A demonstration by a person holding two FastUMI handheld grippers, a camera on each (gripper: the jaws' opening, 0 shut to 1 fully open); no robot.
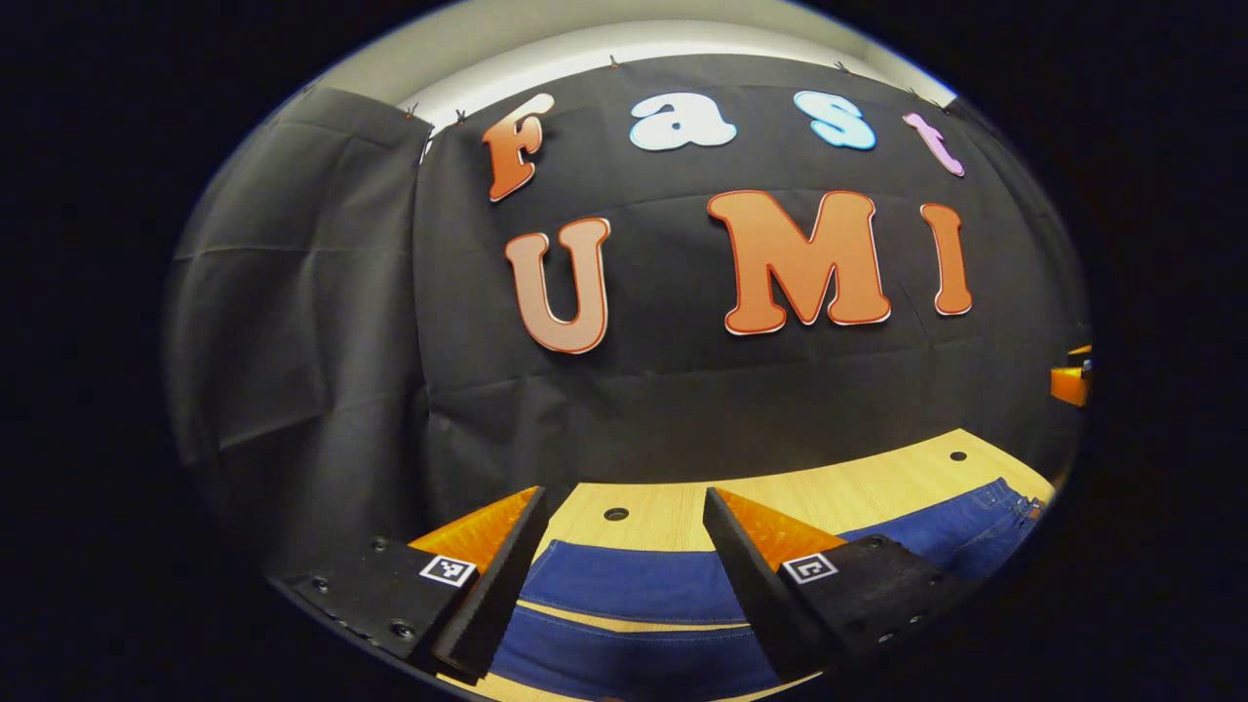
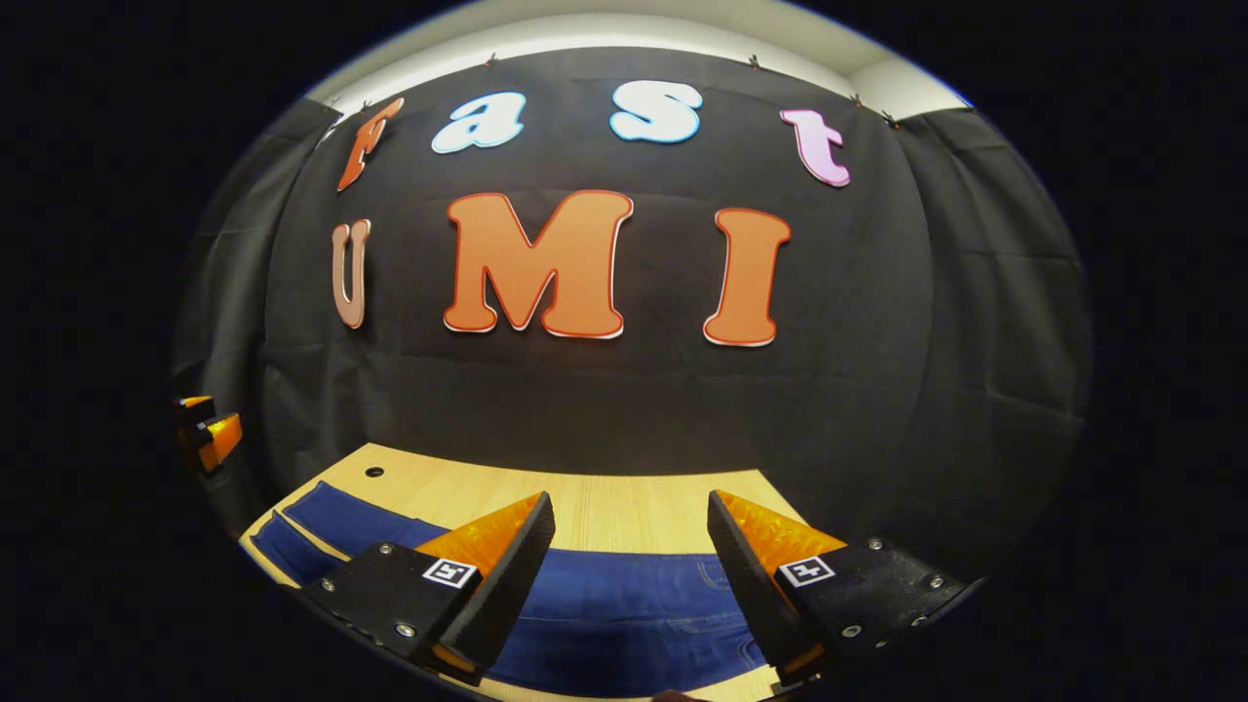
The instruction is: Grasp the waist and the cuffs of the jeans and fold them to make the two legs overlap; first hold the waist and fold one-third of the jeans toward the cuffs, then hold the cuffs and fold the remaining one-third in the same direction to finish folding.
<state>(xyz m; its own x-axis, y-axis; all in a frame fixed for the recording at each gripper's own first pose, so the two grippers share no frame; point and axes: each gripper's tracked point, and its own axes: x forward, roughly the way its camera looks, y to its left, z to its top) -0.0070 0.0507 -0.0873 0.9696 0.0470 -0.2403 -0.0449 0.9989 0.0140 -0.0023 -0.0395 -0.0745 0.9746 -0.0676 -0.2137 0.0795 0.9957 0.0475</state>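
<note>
**Both claws open above flat jeans**

In the left gripper view the left claw (image 1: 624,575) hangs with its jaws apart and empty; just below and ahead lie the two legs of the jeans (image 1: 634,595), side by side on the worktop (image 1: 877,483). Their long axis runs crosswise to the claw, toward the waist at the right. The right claw (image 2: 629,580), equally spread and empty, hovers over the waist end (so it is the nearer one there). I judge no fold has begun. Beyond stands the booth wall.
</note>
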